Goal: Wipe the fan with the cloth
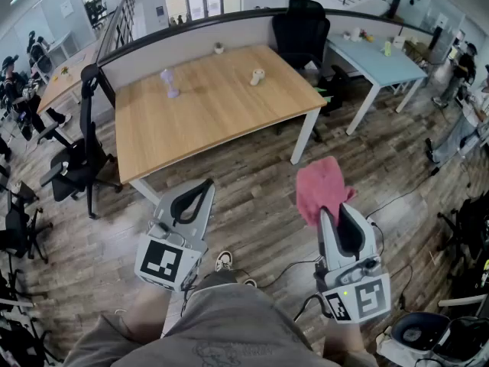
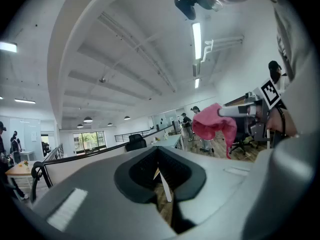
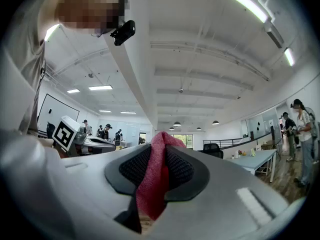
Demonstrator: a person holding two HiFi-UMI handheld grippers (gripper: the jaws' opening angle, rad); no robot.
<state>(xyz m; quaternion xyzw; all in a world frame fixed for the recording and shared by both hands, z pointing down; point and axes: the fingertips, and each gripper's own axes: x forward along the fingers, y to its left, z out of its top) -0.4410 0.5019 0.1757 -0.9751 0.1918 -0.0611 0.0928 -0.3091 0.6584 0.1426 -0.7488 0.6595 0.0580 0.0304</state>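
your left gripper (image 1: 200, 189) sits well short of the wooden table's (image 1: 206, 128) near edge, roughly level, its jaws pressed together on nothing: only floor shows through the sliver between them.

on the table, toward its far left part, stands what looks like the small lilac fan (image 1: 169, 82), upright and well apart from both grippers. further right on the same table is a small white thing (image 1: 257, 76), too small to identify.

right again, off the table's near right corner, your right gripper (image 1: 336, 214) is pinching the pink cloth (image 1: 321, 186). a bunched fold runs straight down between the pads, and the rest spills forward past the jaw tips toward the table.

the cloth looks light, soft and limp, so it will likely drape and fold rather than push flat. your grip on the bunched fold seems sound, with plenty of loose cloth ahead of the jaws to wipe with. the fan looks light and top-heavy on its little stem — it will probably slide or tip under a wipe. consider steadying it low, at the base or stem, with the free left gripper, clear of the head.
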